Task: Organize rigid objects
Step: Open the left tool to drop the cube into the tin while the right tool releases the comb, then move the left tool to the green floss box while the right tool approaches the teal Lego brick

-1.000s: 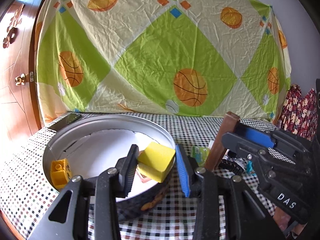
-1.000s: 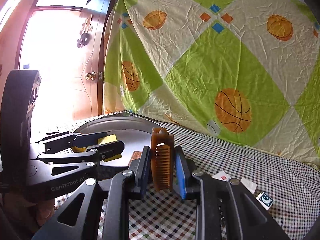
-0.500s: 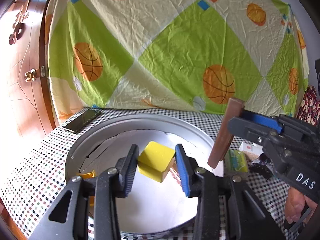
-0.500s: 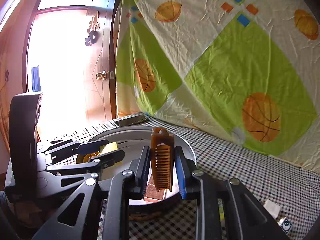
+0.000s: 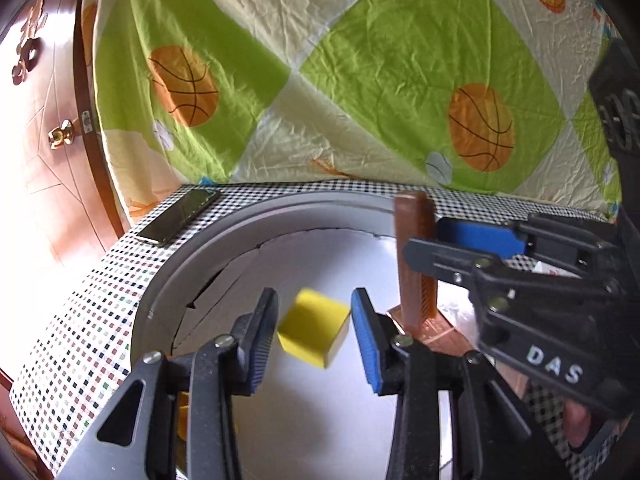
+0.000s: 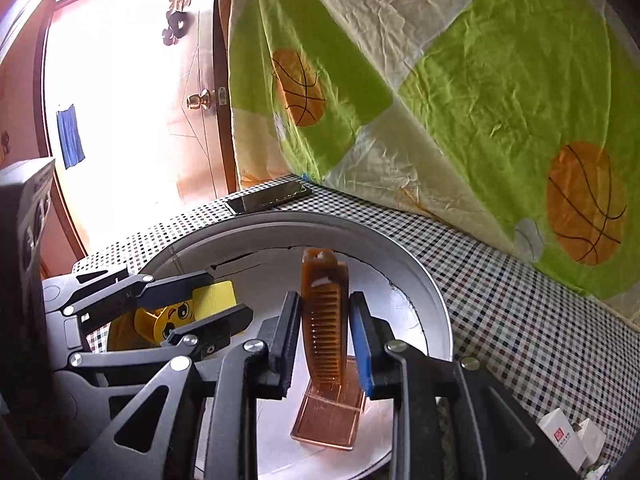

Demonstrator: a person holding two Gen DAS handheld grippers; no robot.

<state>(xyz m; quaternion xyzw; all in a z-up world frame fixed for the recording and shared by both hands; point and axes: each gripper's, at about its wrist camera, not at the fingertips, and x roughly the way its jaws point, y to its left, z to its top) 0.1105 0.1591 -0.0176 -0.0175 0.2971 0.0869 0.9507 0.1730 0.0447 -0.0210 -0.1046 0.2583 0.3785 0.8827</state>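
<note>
Both jaws opening: left gripper w/ 1 yellow block (blurred), right gripper w/ 1 comb.

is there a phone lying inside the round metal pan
No, the phone lies on the checkered tablecloth beyond the pan's rim.

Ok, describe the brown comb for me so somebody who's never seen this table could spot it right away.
Find the big round metal pan on the checkered tablecloth. Over the pan, the right gripper has its jaws opening around the brown comb, which stands upright. Unlike the yellow block beside it and the flat copper-coloured tray beneath, it is translucent amber with a row of teeth.
</note>
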